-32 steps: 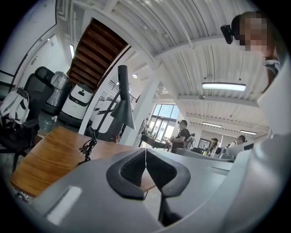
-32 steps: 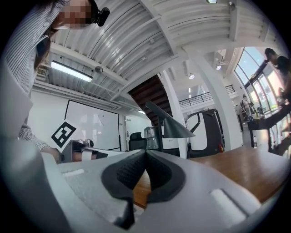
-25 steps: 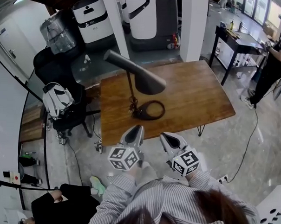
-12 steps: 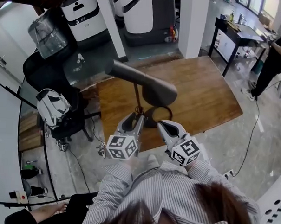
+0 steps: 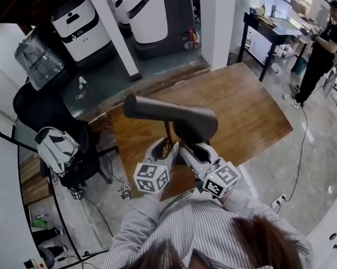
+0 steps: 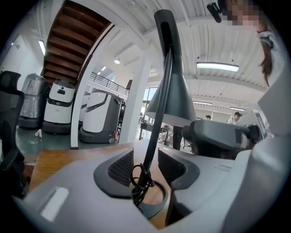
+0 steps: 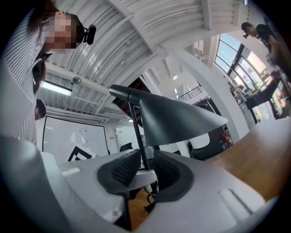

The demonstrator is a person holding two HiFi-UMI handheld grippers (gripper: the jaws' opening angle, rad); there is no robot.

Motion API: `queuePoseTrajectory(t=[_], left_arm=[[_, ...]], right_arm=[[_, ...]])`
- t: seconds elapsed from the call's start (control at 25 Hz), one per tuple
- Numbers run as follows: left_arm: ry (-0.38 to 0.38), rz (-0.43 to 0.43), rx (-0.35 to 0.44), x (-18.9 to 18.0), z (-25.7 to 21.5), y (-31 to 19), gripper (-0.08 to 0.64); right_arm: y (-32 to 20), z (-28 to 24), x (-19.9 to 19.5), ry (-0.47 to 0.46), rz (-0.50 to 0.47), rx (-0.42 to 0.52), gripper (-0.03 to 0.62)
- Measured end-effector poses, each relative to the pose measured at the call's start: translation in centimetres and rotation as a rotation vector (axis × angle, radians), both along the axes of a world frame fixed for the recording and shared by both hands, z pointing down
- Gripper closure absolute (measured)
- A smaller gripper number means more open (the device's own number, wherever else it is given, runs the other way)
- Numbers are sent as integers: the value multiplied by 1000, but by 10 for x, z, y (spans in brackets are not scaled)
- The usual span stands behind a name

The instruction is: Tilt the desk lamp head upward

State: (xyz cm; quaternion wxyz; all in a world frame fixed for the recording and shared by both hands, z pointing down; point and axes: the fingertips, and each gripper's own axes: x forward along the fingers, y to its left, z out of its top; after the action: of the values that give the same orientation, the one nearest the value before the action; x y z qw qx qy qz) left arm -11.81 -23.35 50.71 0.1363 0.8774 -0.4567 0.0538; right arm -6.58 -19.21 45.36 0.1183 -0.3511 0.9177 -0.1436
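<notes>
A dark grey desk lamp stands on the wooden table [image 5: 253,112]. Its cone-shaped head [image 5: 172,117] lies about level above both grippers. My left gripper [image 5: 167,149] is low at the thin stem [image 6: 153,141], just above the ring base [image 6: 154,207] and a coil of cable. Its jaws are opening, and the stem runs between the pads without touching either. My right gripper [image 5: 194,152] is beside it on the right, jaws a little apart. The stem [image 7: 144,157] shows in its gap, beyond the pads, with the lamp head [image 7: 177,123] above.
A black office chair with a white backpack [image 5: 56,148] stands left of the table. White machines [image 5: 151,19] and a white pillar [image 5: 215,27] line the far side. A person [image 5: 323,48] stands at a black side table [image 5: 273,30] at the back right. A cable [image 5: 301,165] lies on the floor.
Both grippers have moved forward from the table's near edge to the lamp stem under the head. The left jaws stand wider apart. The view has closed in on the lamp.
</notes>
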Motion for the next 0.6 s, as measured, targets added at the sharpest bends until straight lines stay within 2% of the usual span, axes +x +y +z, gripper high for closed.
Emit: queuePoseTrajectory(t=[0.12, 0.24, 0.6], left_arm=[[12, 9, -9, 5, 2, -4, 388], [1, 13, -15, 4, 4, -8, 407], [-2, -46, -25, 7, 3, -8, 416]], right_arm=[[-6, -10, 7, -23, 54, 31, 503], [-12, -10, 9, -48, 69, 12, 513], [-13, -13, 15, -81, -23, -37, 552]])
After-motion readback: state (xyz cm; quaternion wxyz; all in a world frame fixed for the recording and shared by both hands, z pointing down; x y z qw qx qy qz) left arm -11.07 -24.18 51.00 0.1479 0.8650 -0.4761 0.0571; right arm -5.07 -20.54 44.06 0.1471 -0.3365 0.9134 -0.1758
